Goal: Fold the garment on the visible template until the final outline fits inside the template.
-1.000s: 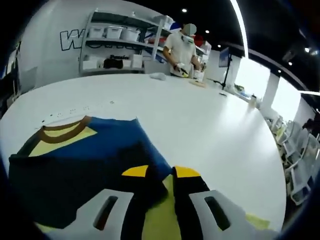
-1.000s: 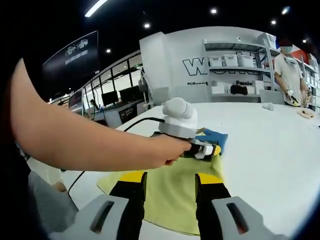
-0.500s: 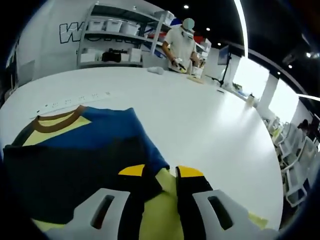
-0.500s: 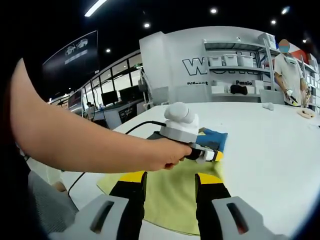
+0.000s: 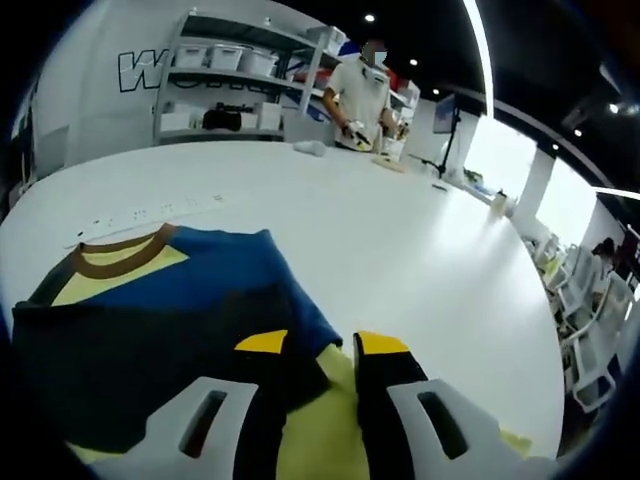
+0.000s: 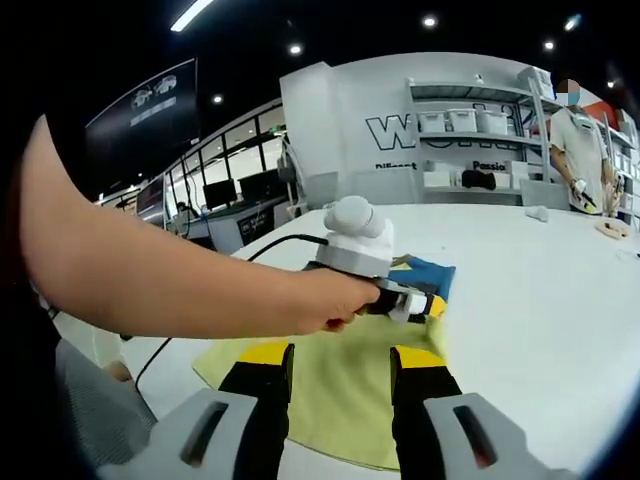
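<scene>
A navy and blue garment (image 5: 170,320) with a yellow yoke and brown collar (image 5: 120,255) lies on a yellow-green template (image 5: 320,430) on the white table (image 5: 400,240). My left gripper (image 5: 322,345) hovers low over the garment's near right corner. Its jaws are apart, with dark cloth and template showing in the gap. In the right gripper view a hand holds that left gripper (image 6: 425,303) at the blue garment (image 6: 425,272). My right gripper (image 6: 340,355) is open over the template (image 6: 340,400), with nothing in it.
A bare arm (image 6: 180,290) crosses from the left, and a black cable (image 6: 270,245) trails off the table. A person (image 5: 365,95) works at the table's far end by shelves (image 5: 230,85) of bins. Chairs (image 5: 595,320) stand on the right.
The left gripper's jaws stand slightly wider apart than a second ago. The left gripper view has shifted a little; the garment lies as before. The right gripper has not moved.
</scene>
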